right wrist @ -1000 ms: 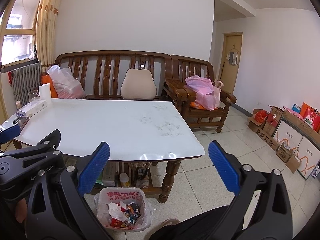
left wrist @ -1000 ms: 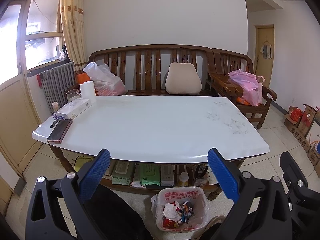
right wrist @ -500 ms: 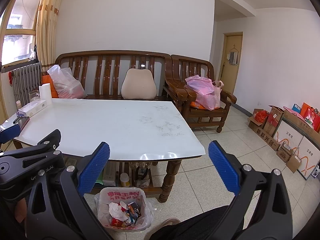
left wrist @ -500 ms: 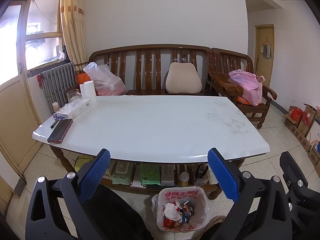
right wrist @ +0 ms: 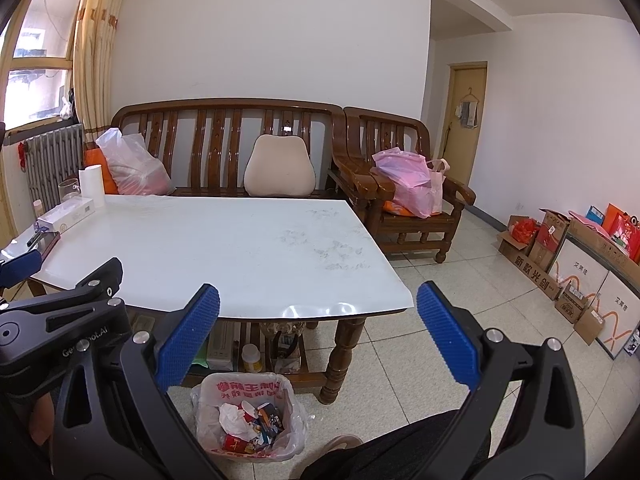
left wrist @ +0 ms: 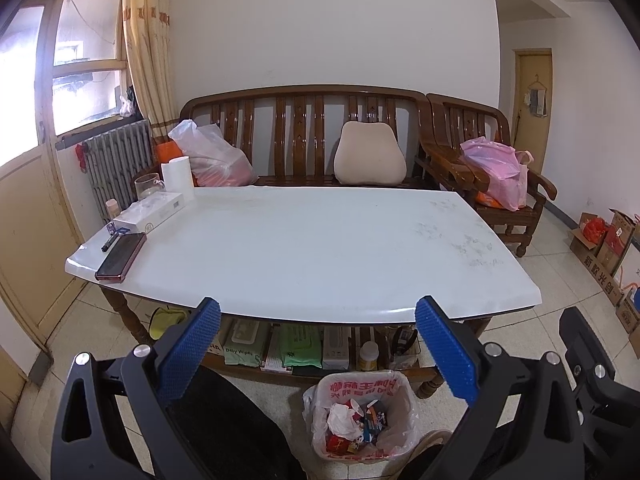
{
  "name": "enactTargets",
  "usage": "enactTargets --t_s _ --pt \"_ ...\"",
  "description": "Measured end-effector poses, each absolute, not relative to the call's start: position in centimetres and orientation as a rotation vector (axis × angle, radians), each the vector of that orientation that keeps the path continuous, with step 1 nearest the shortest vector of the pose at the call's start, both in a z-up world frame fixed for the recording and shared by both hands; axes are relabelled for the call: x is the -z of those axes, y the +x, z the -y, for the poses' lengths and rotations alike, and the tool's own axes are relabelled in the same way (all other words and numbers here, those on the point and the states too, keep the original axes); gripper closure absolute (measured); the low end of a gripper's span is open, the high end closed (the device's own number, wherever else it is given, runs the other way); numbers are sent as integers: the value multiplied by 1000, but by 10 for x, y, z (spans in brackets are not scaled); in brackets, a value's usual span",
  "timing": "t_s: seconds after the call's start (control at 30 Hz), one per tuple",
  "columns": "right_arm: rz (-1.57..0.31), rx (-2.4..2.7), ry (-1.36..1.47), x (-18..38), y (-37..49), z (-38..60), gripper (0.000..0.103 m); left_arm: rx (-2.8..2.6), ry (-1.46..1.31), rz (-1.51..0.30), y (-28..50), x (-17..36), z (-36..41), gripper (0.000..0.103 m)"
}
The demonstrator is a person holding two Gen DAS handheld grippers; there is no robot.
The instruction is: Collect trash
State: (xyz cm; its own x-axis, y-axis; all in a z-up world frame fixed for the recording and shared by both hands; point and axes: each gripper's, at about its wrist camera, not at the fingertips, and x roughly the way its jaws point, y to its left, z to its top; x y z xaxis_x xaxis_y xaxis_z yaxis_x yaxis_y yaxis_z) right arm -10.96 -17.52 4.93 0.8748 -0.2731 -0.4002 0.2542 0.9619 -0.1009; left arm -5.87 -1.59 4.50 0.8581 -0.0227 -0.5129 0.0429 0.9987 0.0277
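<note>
- Your left gripper [left wrist: 316,354] and right gripper [right wrist: 318,338] both hung with jaws spread wide, holding nothing.
- The trash bin [left wrist: 394,392] sat on the floor below and slightly ahead of both (already lined and part-full), nearer your left.
- Beyond, the white table [left wrist: 304,248] showed no loose trash; its long axis ran left to right.

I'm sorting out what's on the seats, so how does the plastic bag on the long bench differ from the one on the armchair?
The bench bag is clear and whitish, with reddish contents showing through; the armchair bag is pink and hides its contents. The bench bag sits at the bench's left end behind the white roll, while the armchair bag fills its own seat, right of the table. Both are full, crumpled thin plastic bags resting on wooden seats.
</note>
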Motion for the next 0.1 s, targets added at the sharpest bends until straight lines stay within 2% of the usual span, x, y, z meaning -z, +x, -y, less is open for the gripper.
enactTargets --t_s 0.1 --pt "-426 273 -45 -48 -109 175 6 34 37 -539 -58 -45 15 8"
